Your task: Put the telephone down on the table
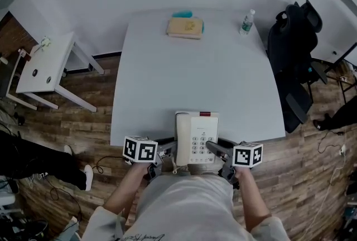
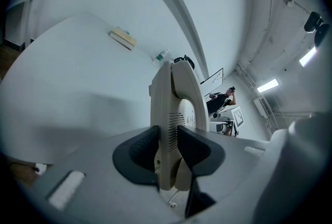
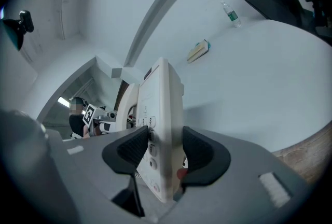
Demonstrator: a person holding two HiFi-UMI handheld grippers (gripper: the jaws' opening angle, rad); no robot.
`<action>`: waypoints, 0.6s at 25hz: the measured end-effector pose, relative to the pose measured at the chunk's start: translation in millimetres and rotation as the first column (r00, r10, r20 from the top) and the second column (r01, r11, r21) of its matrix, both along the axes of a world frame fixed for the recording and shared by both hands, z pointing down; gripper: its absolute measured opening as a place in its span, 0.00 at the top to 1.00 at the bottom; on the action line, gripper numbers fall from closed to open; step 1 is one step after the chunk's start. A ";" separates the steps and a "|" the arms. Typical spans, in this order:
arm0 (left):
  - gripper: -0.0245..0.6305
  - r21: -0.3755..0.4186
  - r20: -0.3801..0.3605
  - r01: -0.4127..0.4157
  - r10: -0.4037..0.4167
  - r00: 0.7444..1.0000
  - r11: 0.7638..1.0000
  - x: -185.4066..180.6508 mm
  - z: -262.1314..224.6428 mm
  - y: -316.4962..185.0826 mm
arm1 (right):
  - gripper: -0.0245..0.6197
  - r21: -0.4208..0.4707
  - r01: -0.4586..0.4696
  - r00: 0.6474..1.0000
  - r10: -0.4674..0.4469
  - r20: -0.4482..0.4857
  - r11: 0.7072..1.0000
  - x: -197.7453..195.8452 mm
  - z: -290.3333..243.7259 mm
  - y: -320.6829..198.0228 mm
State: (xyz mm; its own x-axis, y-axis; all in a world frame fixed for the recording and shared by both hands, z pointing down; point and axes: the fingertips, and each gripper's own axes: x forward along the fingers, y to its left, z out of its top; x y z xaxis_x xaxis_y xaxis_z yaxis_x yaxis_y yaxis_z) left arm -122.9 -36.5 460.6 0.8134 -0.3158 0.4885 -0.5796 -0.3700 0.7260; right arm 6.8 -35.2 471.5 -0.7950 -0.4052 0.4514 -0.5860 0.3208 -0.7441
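Left gripper (image 1: 169,149) pinches the handset side of the cream telephone (image 1: 195,135), bottom centre at the near edge of the white table (image 1: 195,67), tabletop contact unclear, near end hidden behind the person's shirt (image 1: 184,206), right gripper (image 1: 213,148) clamped on its keypad side.

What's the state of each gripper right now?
Left gripper: closed on the telephone, at its left side.
Right gripper: closed on the same telephone, at its right side.
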 end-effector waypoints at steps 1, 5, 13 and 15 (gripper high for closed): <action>0.76 0.000 -0.002 -0.002 0.002 1.000 1.000 -1.3 -0.8 -2.8 | 0.62 0.001 -0.002 1.000 0.002 -0.003 1.000 -1.1 -1.3 -2.7; 0.76 -0.009 -0.013 -0.011 0.011 1.000 1.000 1.1 -0.4 -10.6 | 0.62 -0.008 -0.011 1.000 0.011 -0.015 1.000 1.4 -3.1 -9.0; 0.76 -0.012 -0.022 -0.005 0.005 1.000 1.000 17.3 -3.7 -20.2 | 0.62 -0.011 -0.017 1.000 0.017 -0.011 1.000 18.6 -5.4 -20.6; 0.77 -0.021 -0.024 0.001 -0.001 1.000 1.000 23.0 -6.6 -28.7 | 0.62 -0.020 -0.013 1.000 0.013 -0.007 1.000 23.7 -8.1 -29.5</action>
State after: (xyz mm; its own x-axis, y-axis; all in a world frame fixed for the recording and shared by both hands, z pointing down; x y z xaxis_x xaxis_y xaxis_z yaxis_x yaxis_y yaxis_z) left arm -99.9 -65.2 454.0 0.8249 -0.3065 0.4750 -0.5620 -0.3542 0.7475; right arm 30.5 -64.8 463.4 -0.7869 -0.4061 0.4647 -0.5948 0.2983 -0.7465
